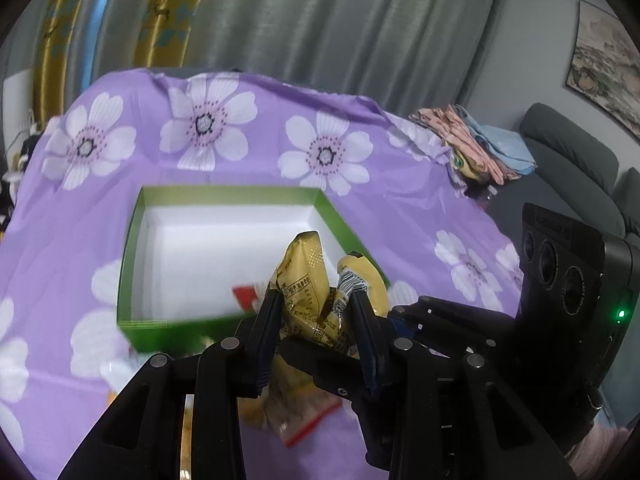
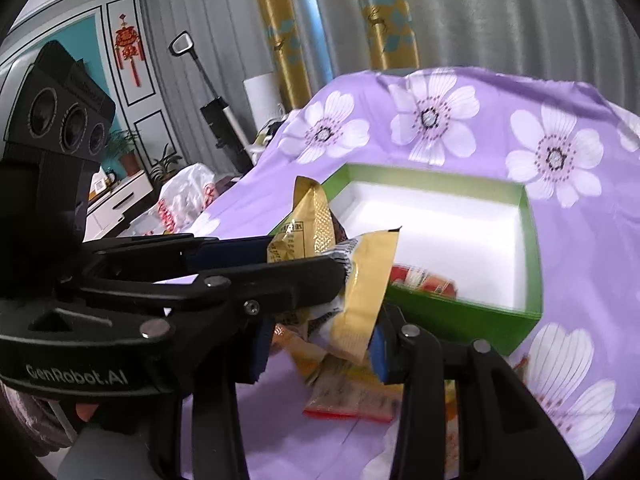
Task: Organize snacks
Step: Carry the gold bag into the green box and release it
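A bunch of yellow snack packets (image 1: pixel 308 280) hangs over the near corner of a green box (image 1: pixel 224 192) with a white inside. My left gripper (image 1: pixel 316 316) is shut on this bunch, pads pressing both sides. My right gripper (image 1: pixel 400 316) reaches in from the right against the same bunch. In the right wrist view my right gripper (image 2: pixel 320 336) is shut on a pale yellow packet (image 2: pixel 360 300), and the left gripper (image 2: pixel 304 258) crosses from the left, pinching the gold packet (image 2: pixel 312 216). A red and white packet (image 2: pixel 424 280) lies inside the box (image 2: pixel 532 240).
A purple flowered cloth (image 1: pixel 360 128) covers the table. Loose snack packets (image 2: pixel 348 400) lie on it below the grippers. Folded cloths (image 1: pixel 472 148) sit at the far right edge beside a grey sofa (image 1: pixel 568 152). A plastic bag (image 2: pixel 184 196) lies off the left edge.
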The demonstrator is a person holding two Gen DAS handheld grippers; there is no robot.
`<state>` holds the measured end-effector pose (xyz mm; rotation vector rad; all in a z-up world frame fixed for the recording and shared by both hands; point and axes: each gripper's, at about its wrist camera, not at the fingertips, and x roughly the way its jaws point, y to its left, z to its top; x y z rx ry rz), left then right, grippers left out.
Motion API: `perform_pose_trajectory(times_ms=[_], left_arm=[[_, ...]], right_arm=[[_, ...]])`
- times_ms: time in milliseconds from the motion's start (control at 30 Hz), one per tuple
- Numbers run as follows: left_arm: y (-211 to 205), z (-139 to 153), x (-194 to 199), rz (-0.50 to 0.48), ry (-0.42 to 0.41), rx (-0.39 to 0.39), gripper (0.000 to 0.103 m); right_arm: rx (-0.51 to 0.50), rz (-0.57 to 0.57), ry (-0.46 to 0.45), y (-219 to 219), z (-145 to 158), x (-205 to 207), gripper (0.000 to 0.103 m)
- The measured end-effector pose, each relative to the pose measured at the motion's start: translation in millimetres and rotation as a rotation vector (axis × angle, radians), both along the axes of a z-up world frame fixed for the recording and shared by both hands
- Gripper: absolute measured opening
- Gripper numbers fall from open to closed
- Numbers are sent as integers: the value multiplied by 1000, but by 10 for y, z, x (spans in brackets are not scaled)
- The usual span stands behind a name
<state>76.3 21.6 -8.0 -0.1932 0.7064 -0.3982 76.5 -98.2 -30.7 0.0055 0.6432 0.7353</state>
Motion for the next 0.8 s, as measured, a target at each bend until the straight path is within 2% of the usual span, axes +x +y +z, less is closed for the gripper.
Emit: perform_pose_trajectory(times_ms=[400, 733, 800], left_arm=[[-24, -128, 605, 25, 28, 20, 36], [29, -335, 847, 66, 105, -5, 36], [36, -345, 854, 78, 117, -2, 40]], right_arm=[[18, -15, 39, 4, -114, 646, 40], [-36, -55, 103, 97, -284, 906, 44], [-59, -78, 100, 110, -297, 919, 47]])
